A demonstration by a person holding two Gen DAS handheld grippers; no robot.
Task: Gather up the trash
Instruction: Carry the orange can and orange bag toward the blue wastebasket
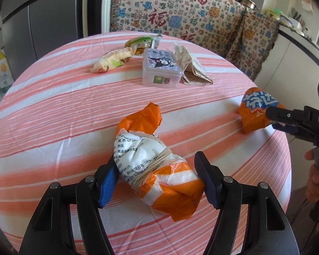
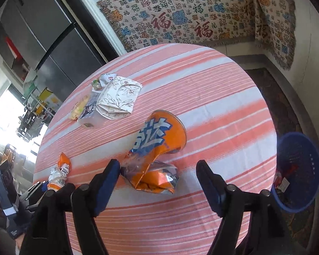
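Between the spread fingers of the left gripper (image 1: 157, 182) lies an orange-and-white wrapper (image 1: 157, 167), crumpled and bound round its middle with thin string; the blue pad of one finger touches its printed white side, while the other finger stands just clear of its orange end, so nothing is clamped. Its twisted orange tip points away across the bench (image 1: 53, 114), which wears a cloth of pink and white stripes.

Over at the right gripper (image 2: 158, 179), the fingers are likewise released and wide apart, with a crushed orange drink label (image 2: 157, 148) lying between them, nearer to the finger on the left of that view, whose tip is at its crumpled edge. Large blue-and-white characters show on its upper part.

Farther back on the bench sit a small clear plastic box (image 1: 161, 70) with a cartoon sticker on its lid, a folded paper bag (image 1: 193, 68) with a leaf print just beside it, and two snack packets (image 1: 114, 60) near the far edge.

Beyond the bench's rim, seen from the right wrist, a blue mesh basket (image 2: 302, 170) stands on the floor with some scraps inside. A patterned cloth (image 1: 180, 10) with red characters hangs behind
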